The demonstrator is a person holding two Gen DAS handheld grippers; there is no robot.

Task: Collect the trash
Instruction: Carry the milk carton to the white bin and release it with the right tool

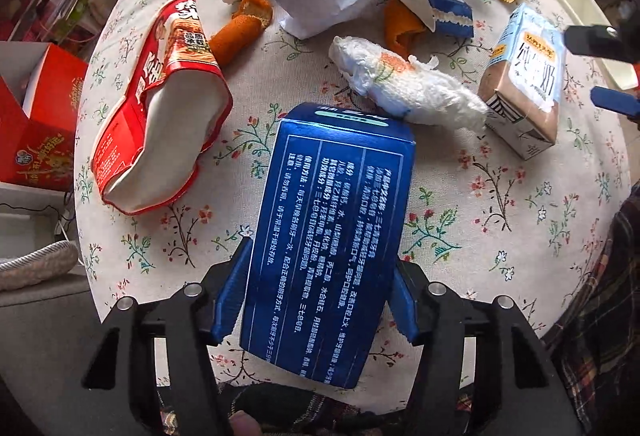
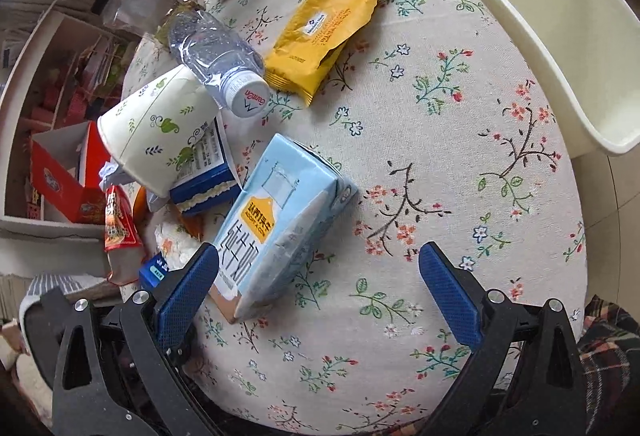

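Left gripper [image 1: 316, 300]: its blue ribbed pads sit against both long sides of a dark blue rectangular cardboard box [image 1: 326, 232], gripping it near its lower end. The box's long axis runs from bottom centre of the left wrist view up toward the middle, leaning slightly right. Its upper face carries columns of small white Chinese print in ruled panels, too fine to read reliably.

Right gripper [image 2: 316, 292]: jaws stand wide apart, holding nothing. The left pad [image 2: 188, 288] lies just beside the lower corner of a pale blue milk carton [image 2: 276, 220]; whether it touches cannot be told. The carton lies on its side, long axis running from lower left to upper right of the right wrist view. It bears an orange tag with "ADOPT A COW" and large Chinese characters.

Surroundings, on a floral tablecloth [image 2: 440, 164]:
- Clear plastic bottle [image 2: 216, 52], upper left, white cap marked "GanTen" pointing lower right.
- Yellow foil snack wrapper [image 2: 324, 24], top centre, opened; small white label, unreadable.
- White paper cup with green leaf pattern [image 2: 160, 132], on its side at left.
- Cream plastic bin [image 2: 560, 36], upper right.
- Crushed red noodle cup [image 1: 160, 108], left of the left wrist view, Chinese lettering.
- Wadded white tissue [image 1: 408, 80], above the blue box.
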